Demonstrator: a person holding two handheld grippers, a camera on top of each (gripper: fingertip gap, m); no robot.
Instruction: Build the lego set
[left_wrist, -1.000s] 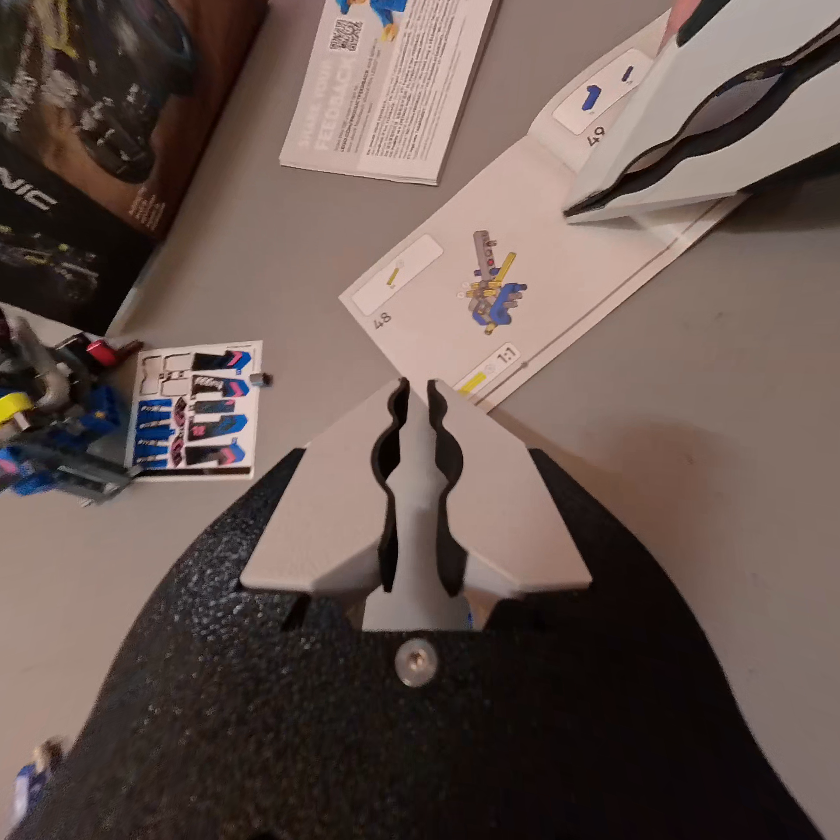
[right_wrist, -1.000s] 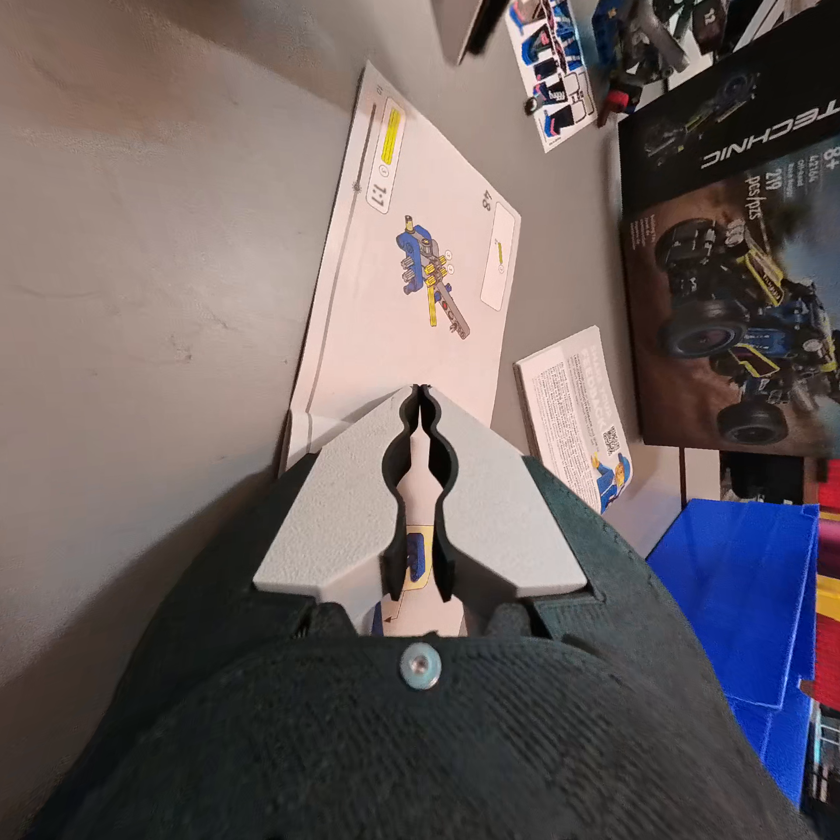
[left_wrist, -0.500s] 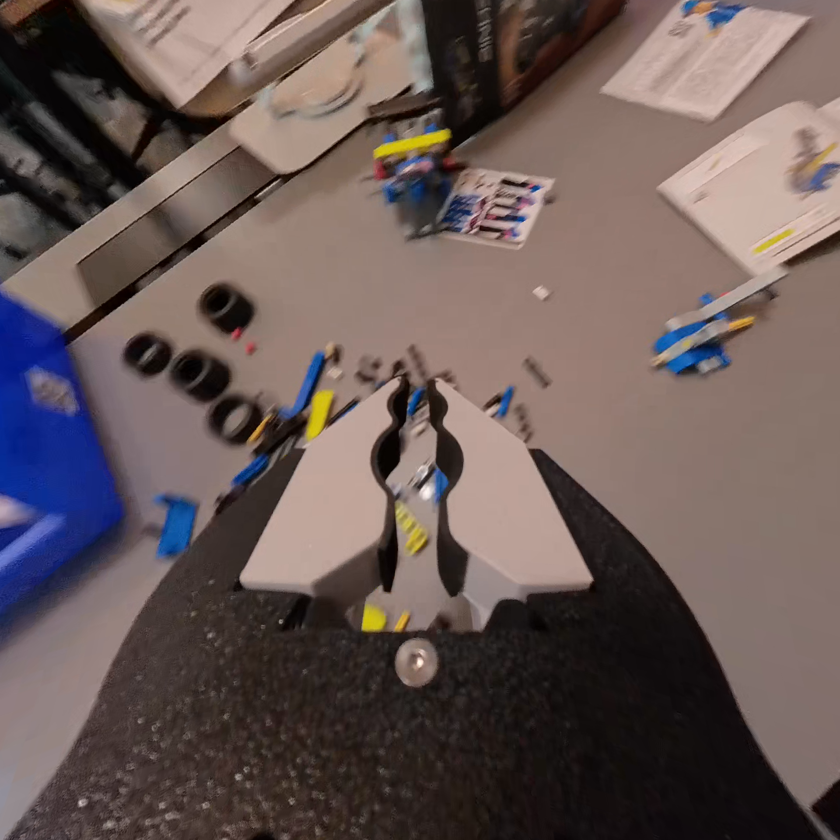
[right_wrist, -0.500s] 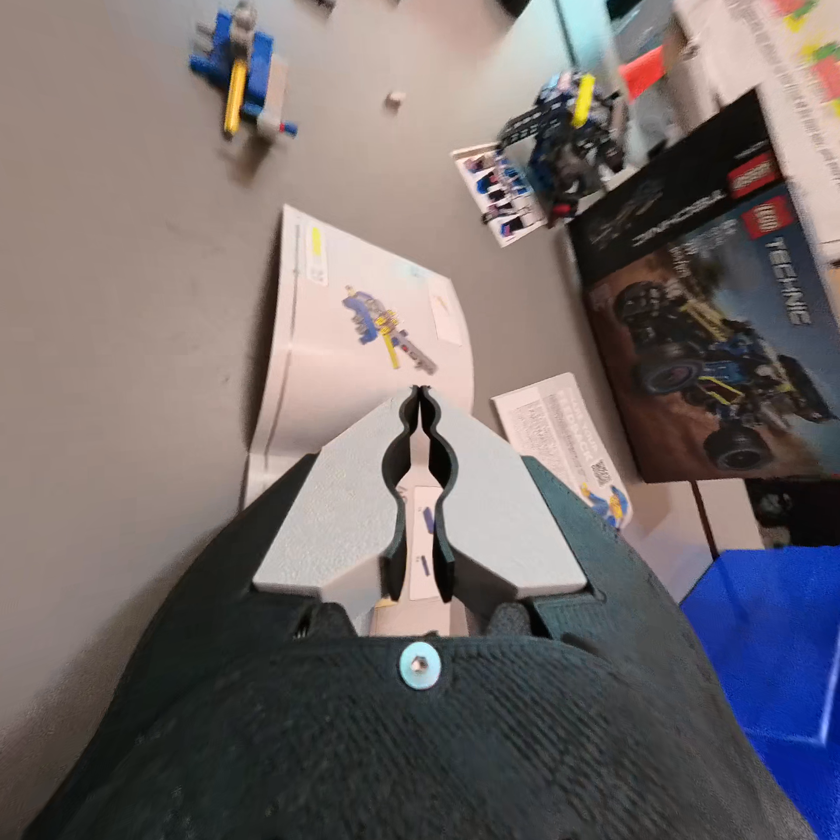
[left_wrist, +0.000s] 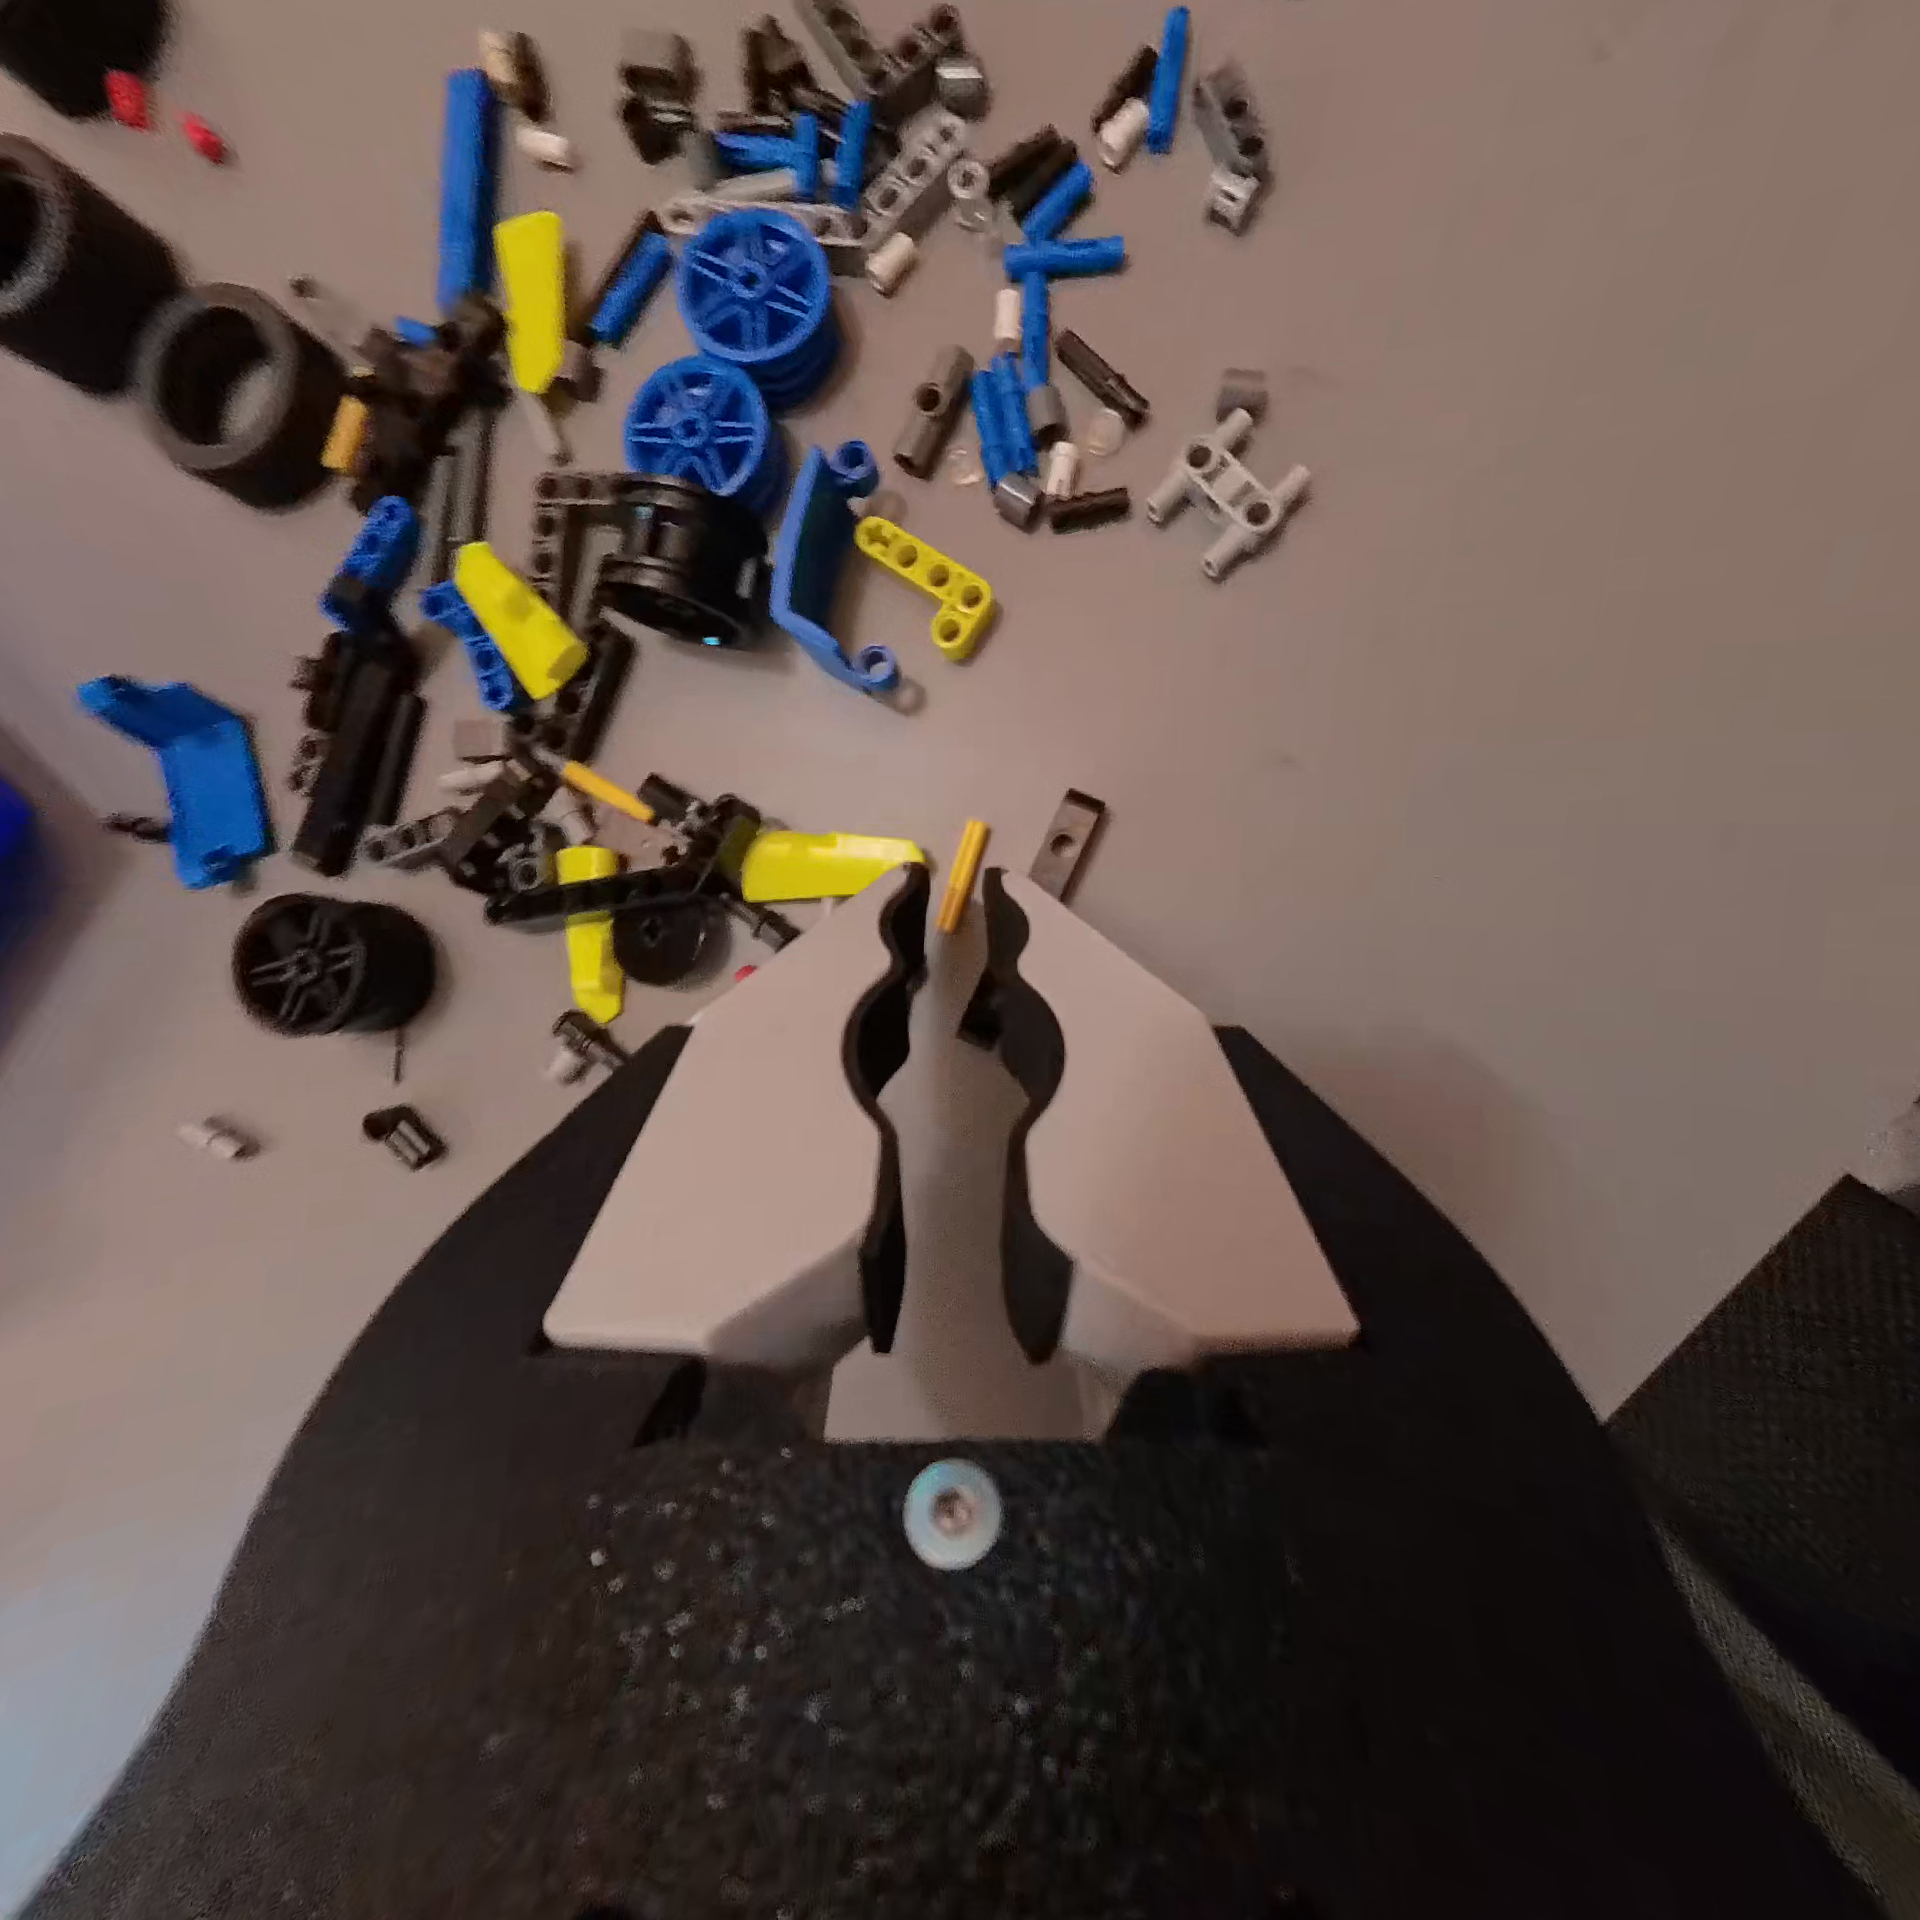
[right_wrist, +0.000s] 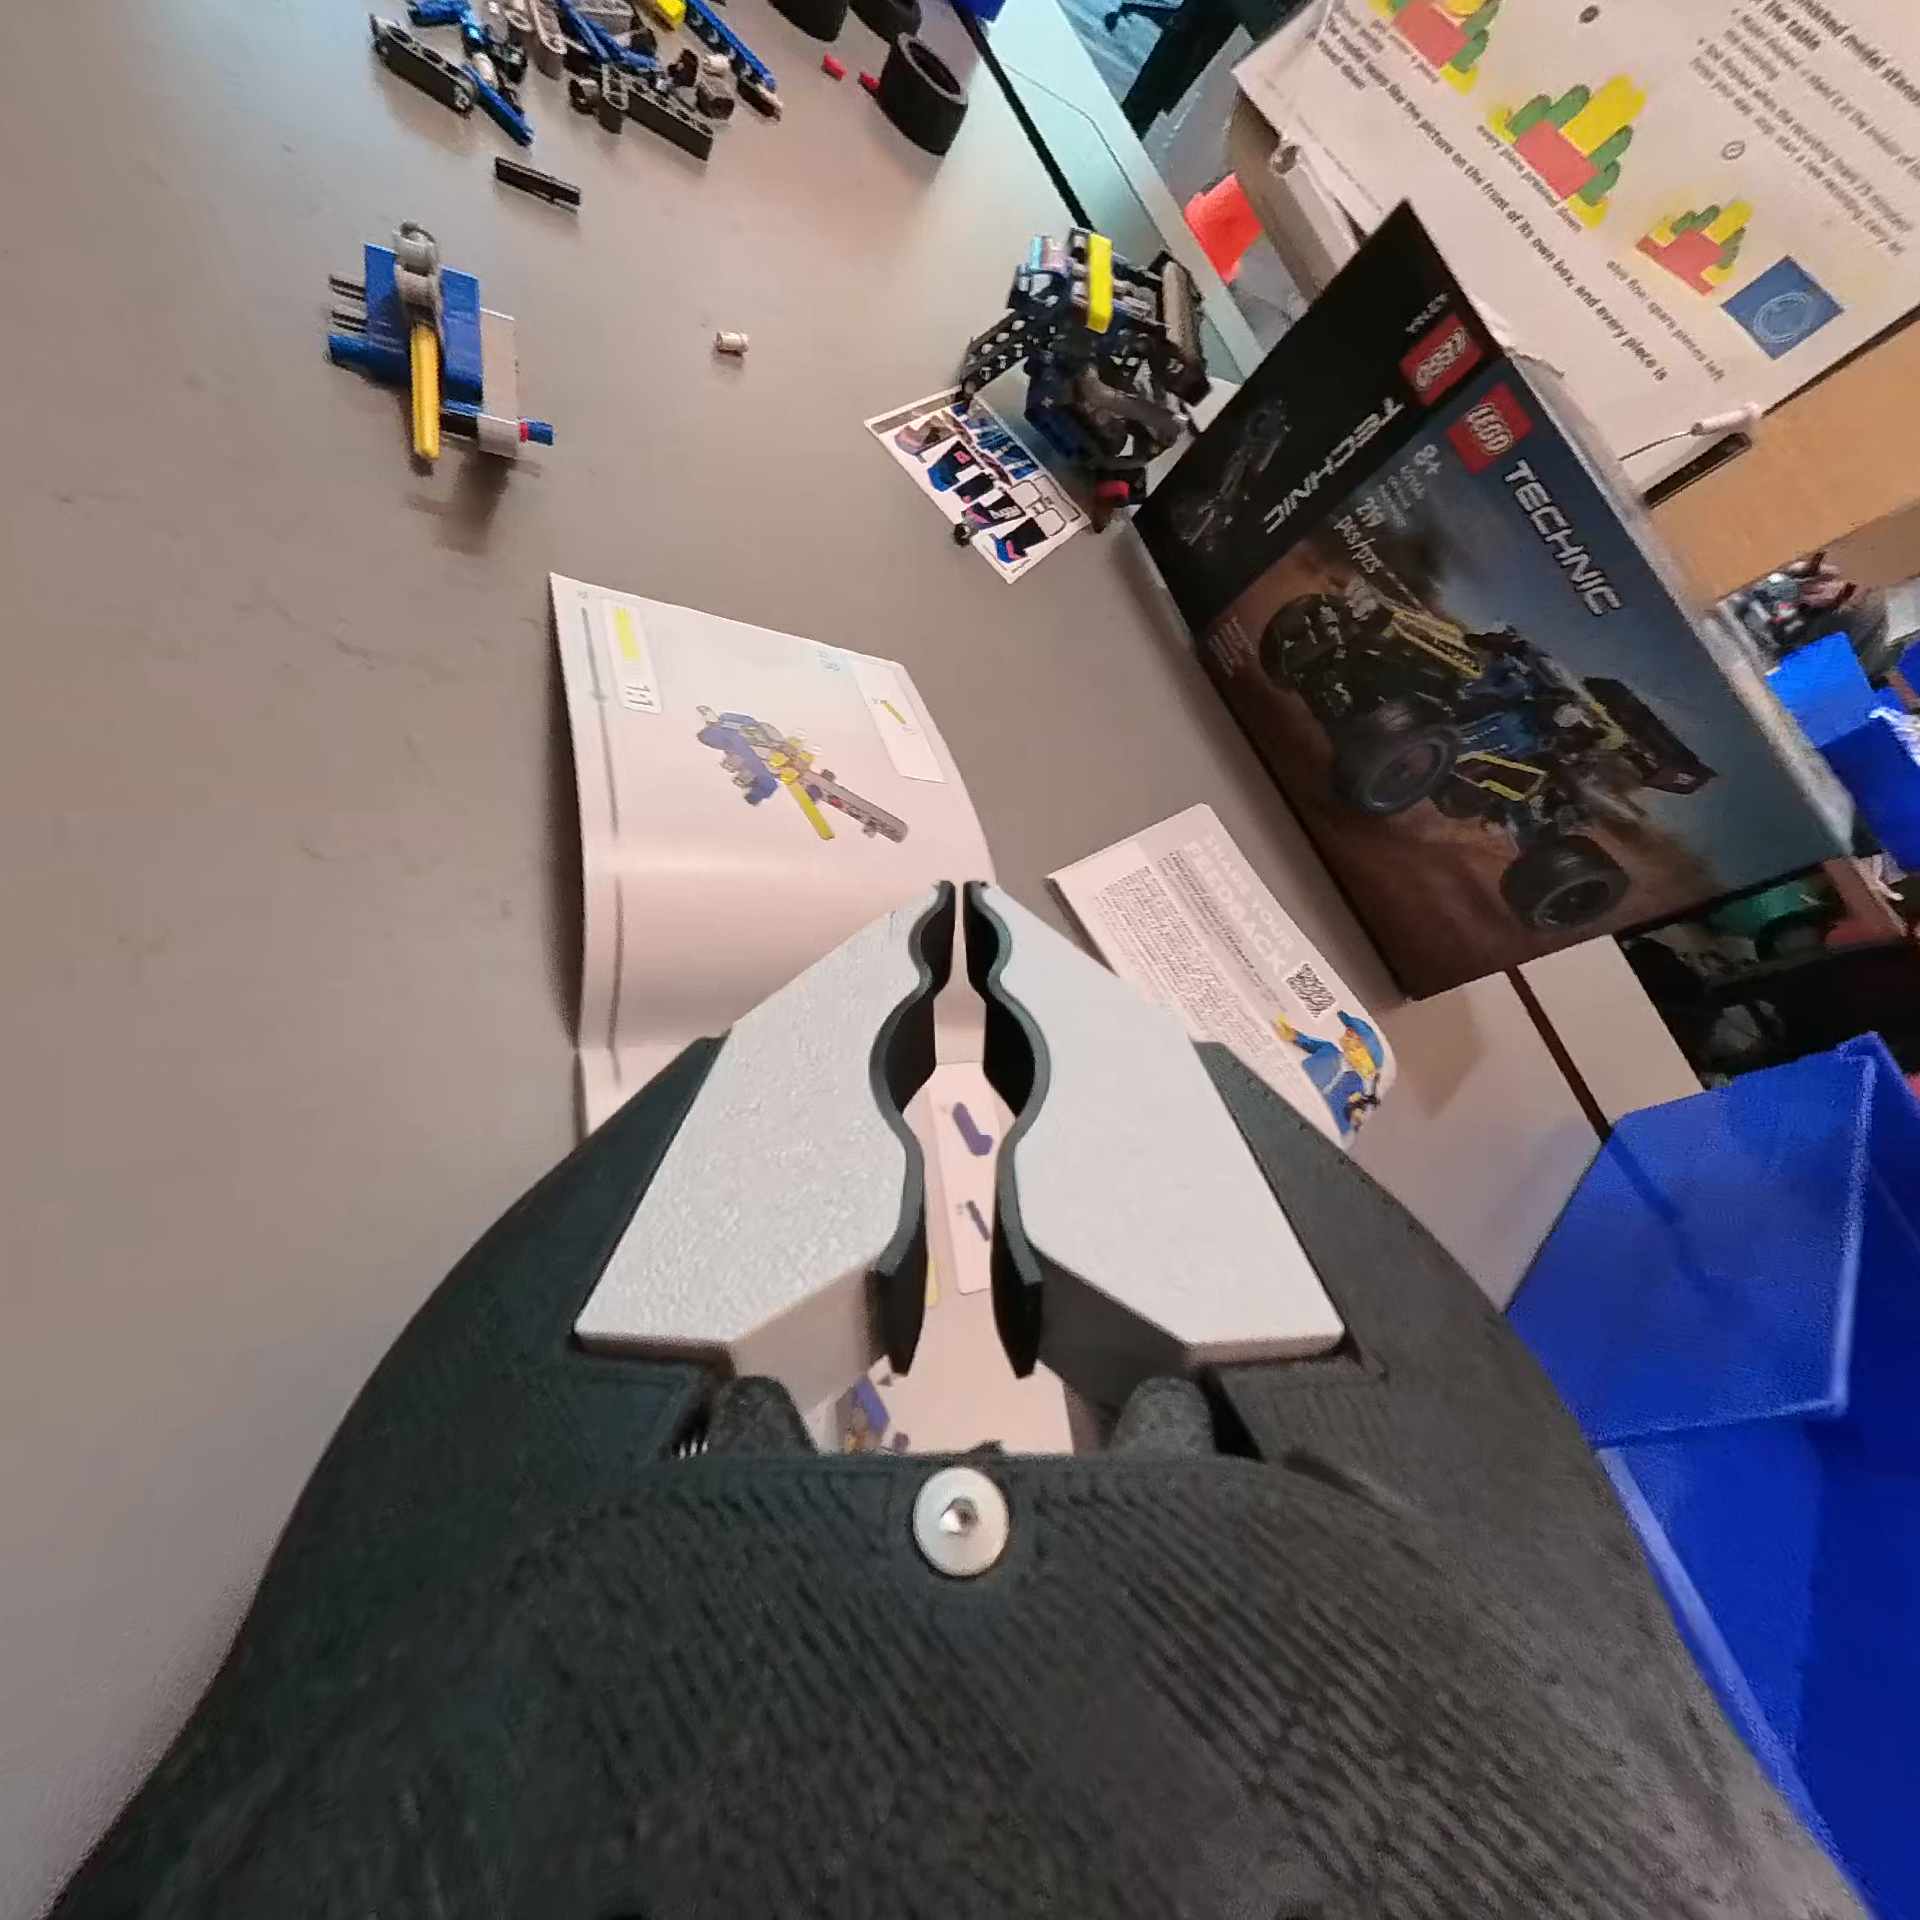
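Note:
In the left wrist view, my left gripper (left_wrist: 954, 885) hangs low over a pile of loose Technic parts on the grey table (left_wrist: 1507, 727). Its jaws stand a little apart, and a short yellow axle (left_wrist: 961, 878) lies on the table in the gap at the tips. A small black beam (left_wrist: 1068, 844) lies just right of the tips. In the right wrist view, my right gripper (right_wrist: 957, 896) is shut and empty above the open instruction booklet (right_wrist: 727, 810). A blue, grey and yellow sub-assembly (right_wrist: 436, 343) lies far left, and a partly built vehicle (right_wrist: 1091, 353) stands by the set's box (right_wrist: 1455, 644).
The pile holds blue wheel hubs (left_wrist: 753, 281), black tyres (left_wrist: 234, 390), a yellow L-beam (left_wrist: 930, 582), a grey connector (left_wrist: 1226, 494) and a black wheel (left_wrist: 322, 966). A sticker sheet (right_wrist: 982, 488), a leaflet (right_wrist: 1216, 956) and a blue bin (right_wrist: 1745, 1247) lie on the right. My right fingertips sit around 45 cm from my left ones.
My left gripper has swung away from the booklet to the pile of loose parts and come down close to the yellow axle. My right gripper has tilted up over the booklet and stays shut.

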